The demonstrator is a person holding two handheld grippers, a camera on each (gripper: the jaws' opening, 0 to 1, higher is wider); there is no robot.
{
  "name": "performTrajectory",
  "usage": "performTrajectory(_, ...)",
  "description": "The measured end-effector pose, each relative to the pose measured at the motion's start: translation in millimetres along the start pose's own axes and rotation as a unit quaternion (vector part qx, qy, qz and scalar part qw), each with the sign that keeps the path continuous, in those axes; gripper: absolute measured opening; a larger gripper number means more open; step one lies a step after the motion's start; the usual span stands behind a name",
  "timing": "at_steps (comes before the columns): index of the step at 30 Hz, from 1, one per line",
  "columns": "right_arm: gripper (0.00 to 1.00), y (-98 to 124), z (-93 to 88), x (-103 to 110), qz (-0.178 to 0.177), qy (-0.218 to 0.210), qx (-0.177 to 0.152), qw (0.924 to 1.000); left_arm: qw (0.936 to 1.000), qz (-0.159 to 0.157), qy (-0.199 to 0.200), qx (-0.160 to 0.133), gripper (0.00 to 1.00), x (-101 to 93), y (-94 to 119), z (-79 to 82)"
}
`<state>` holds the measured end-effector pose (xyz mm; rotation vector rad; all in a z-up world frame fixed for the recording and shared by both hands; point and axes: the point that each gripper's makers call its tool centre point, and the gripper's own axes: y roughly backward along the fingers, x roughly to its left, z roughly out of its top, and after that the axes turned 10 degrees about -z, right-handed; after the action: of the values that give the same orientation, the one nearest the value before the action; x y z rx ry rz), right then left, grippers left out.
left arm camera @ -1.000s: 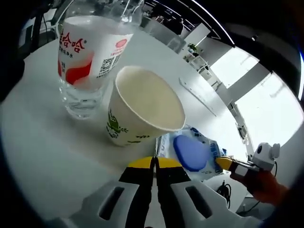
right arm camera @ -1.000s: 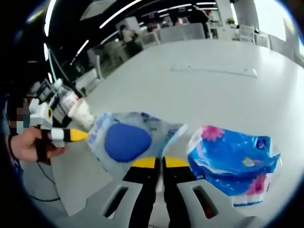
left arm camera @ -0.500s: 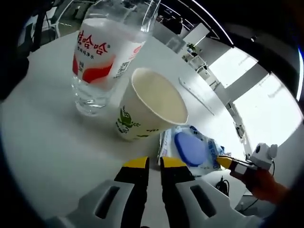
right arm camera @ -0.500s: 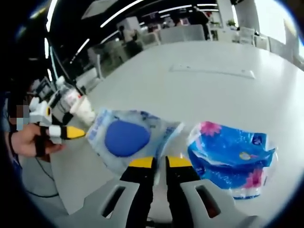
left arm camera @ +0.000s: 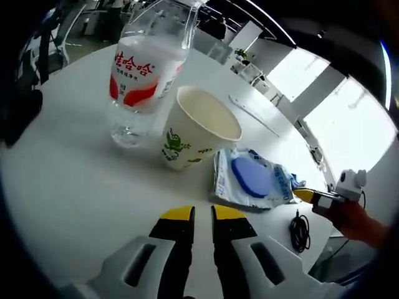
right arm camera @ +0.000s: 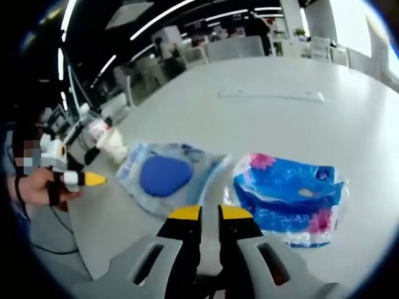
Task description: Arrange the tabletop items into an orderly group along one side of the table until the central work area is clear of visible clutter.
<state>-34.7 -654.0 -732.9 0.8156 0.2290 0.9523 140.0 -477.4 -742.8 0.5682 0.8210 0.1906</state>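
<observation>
Yellow-tipped jaws of the left gripper (left arm camera: 201,215) stand slightly parted with a narrow gap and hold nothing. Just ahead of them stands the paper cup (left arm camera: 198,128), upright, with the water bottle (left arm camera: 144,78) touching or just beside its far-left side. To the right of the jaws lies the wet-wipe pack (left arm camera: 251,184), flat on the white table (left arm camera: 68,187), with a coiled black cable (left arm camera: 300,229) near the table edge beyond it.

The right gripper (right arm camera: 210,213) likewise has its jaws a little apart and empty. The wet-wipe pack (right arm camera: 165,176) lies just ahead and to the left of them; the blue tissue pack (right arm camera: 288,199) lies just ahead and to the right, close beside the wipes.

Judged step: both claws are free between placements, with cup, bottle and packs grouped near one side. The next move probably calls for closing the spacing between the packs and the cup, approaching each pack low and gripping an edge, since flat film packs may slip.
</observation>
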Motion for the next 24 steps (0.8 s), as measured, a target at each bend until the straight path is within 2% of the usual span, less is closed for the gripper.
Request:
performTrajectory(5,0.07,10.4,-5.7,-11.6,-0.01,-0.004,-0.004,0.9999,0.9998,0.0,-0.017,0.0,0.07,-1.4,10.5,0.5)
performTrajectory(11,0.07,25.8,-10.2,-38.5,-0.035,-0.008,-0.013,0.9993,0.9988,-0.001,-0.049,0.008,0.08,-3.8,23.3,-7.4)
performTrajectory(18,0.07,40.5,-16.2,-79.1,-0.084,-0.027,-0.019,0.9959,0.9987,0.003,-0.049,0.008,0.09,1.9,36.5,-14.0)
performTrajectory(24,0.08,47.7,-18.5,-113.3,-0.137,-0.061,-0.022,0.9884,0.9985,0.004,-0.054,0.005,0.1,4.0,47.9,-19.2)
